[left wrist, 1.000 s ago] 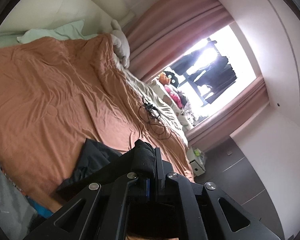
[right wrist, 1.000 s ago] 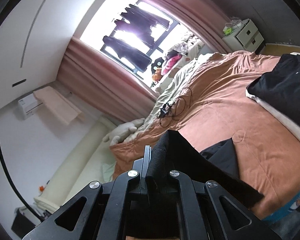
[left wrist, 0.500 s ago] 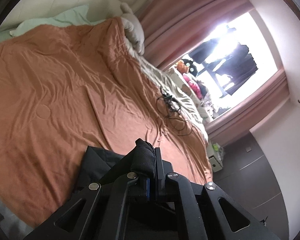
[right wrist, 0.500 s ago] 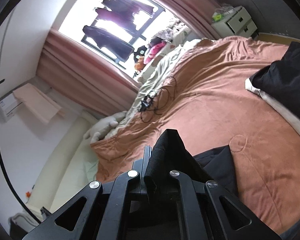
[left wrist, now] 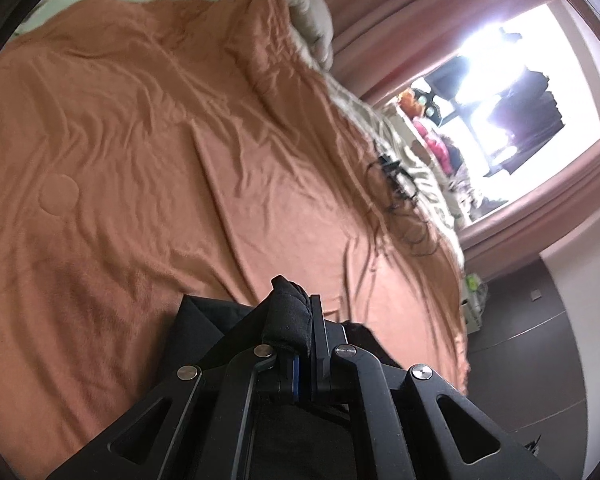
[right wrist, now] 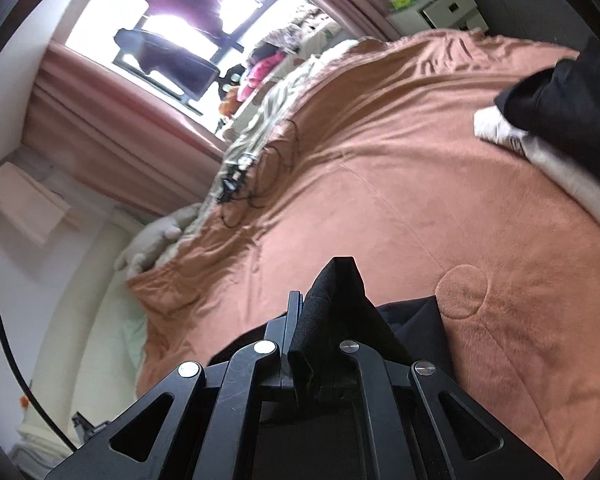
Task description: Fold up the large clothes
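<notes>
Your left hand-held gripper (left wrist: 300, 320) is clamped on a bunched edge of the black garment (left wrist: 204, 320), and your right hand-held gripper (right wrist: 320, 300) pinches another fold of it; the rest lies near you on the bed's orange blanket (left wrist: 140, 160). Far off, a tangled cable (left wrist: 396, 184) lies on the blanket, and folded clothes (right wrist: 560, 112) sit at the right.

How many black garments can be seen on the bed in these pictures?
2. One black garment is pinched by both the left gripper and right gripper, lying on the orange blanket. A second black garment lies at the right edge. Others may be hidden.
</notes>
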Available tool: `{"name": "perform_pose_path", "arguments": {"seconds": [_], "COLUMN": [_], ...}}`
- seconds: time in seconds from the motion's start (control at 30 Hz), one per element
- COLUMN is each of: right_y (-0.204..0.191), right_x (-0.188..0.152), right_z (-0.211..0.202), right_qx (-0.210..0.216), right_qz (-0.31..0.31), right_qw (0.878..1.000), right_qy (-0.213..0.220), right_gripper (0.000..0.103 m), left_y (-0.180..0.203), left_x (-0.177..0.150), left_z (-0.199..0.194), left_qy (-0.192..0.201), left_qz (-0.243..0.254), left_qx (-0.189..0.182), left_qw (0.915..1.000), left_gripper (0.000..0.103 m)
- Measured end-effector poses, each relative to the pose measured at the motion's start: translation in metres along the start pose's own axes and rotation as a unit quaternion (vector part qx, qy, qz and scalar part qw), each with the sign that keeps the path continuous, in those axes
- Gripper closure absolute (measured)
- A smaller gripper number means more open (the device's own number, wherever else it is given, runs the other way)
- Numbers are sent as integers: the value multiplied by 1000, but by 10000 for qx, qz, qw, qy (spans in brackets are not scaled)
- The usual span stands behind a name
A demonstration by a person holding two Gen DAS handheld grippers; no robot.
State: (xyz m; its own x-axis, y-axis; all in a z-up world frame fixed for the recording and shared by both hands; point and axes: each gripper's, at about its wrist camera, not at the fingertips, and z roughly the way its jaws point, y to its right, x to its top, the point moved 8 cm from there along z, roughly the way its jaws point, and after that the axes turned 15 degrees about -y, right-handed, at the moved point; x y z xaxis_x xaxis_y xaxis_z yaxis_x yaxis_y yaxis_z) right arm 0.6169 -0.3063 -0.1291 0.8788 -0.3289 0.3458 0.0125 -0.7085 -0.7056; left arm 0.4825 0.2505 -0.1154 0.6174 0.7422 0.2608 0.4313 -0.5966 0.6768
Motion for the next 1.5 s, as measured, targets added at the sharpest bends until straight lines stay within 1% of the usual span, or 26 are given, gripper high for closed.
{"name": "perform_pose_path", "arguments": {"seconds": [0.07,0.1,0.13,0.17,0.2,0.23,0.27,0.3,0.37,0.53,0.67,0.73,0.8,0.87,0.93,1.03,1.1,1.17,1.2,1.27,1.33,1.37,1.4,1.43,1.47,1.5], "right_y": [3,2,1,-2,-5,-7,-9,-9,-6,12,28,36,47,60,71,86,96,103,106,108,108,107,106,106,105,103], "right_x": [3,5,5,5,6,5,4,2,-2,-17,-33,-43,-56,-69,-82,-99,-109,-116,-118,-120,-119,-118,-115,-112,-110,-107], "right_z": [15,21,23,20,15,8,5,1,-3,-18,-28,-31,-31,-27,-23,-17,-13,-11,-10,-10,-7,-6,-5,-5,-4,-4], "right_qx": [-172,-284,-314,-317,-331,-396,-469,-537,-562,-959,-1315,-1465,-1601,-1858,-2024,-2128,-2237,-2229,-2198,-2093,-1957,-1925,-1937,-1967,-1963,-1942], "right_qz": [-64,-134,-200,-264,-348,-461,-537,-598,-572,-555,-612,-657,-749,-853,-931,-972,-967,-950,-937,-918,-910,-917,-925,-942,-972,-1017], "right_qw": [9997,9992,9989,9989,9988,9981,9974,9967,9968,9938,9894,9867,9833,9765,9707,9653,9614,9607,9612,9638,9665,9670,9669,9665,9668,9674], "right_qy": [-142,-256,-289,-243,-111,40,108,129,68,10,-103,-242,-440,-684,-898,-1157,-1275,-1357,-1375,-1373,-1391,-1393,-1383,-1352,-1315,-1267], "right_gripper": [93,84,62,51,36,29,28,28,28,28,28,28,28,28,28,28,28,28,31,42,65,72,83,95,99,99], "left_y": [-7,-8,-6,-4,-1,3,6,8,10,-10,-36,-47,-57,-68,-77,-89,-95,-103,-105,-107,-106,-106,-105,-105,-103,-100], "left_x": [4,6,7,7,6,5,4,4,1,-11,-28,-39,-50,-62,-74,-90,-98,-102,-104,-106,-104,-103,-101,-98,-95,-92], "left_z": [14,19,22,25,26,23,19,13,7,1,-4,-7,-6,-3,3,14,21,28,31,37,41,43,45,46,46,47], "left_qy": [-138,-197,-258,-334,-365,-299,-171,-1,116,14,-137,-199,-322,-464,-627,-850,-967,-1072,-1113,-1168,-1177,-1190,-1208,-1199,-1168,-1113], "left_qz": [-74,-55,6,109,209,306,382,476,648,654,658,704,772,842,946,1085,1193,1206,1215,1252,1306,1318,1310,1306,1321,1359], "left_qx": [122,112,122,132,114,70,64,116,216,588,907,1042,1170,1324,1409,1468,1501,1560,1520,1516,1539,1547,1570,1582,1585,1624], "left_qw": [9998,9997,9996,9993,9990,9991,9991,9988,9976,9961,9936,9919,9896,9865,9835,9795,9767,9745,9745,9735,9723,9719,9714,9714,9715,9710], "left_gripper": [101,98,92,71,40,27,12,10,10,10,16,21,22,24,29,32,38,41,44,52,66,78,86,89,94,98]}}
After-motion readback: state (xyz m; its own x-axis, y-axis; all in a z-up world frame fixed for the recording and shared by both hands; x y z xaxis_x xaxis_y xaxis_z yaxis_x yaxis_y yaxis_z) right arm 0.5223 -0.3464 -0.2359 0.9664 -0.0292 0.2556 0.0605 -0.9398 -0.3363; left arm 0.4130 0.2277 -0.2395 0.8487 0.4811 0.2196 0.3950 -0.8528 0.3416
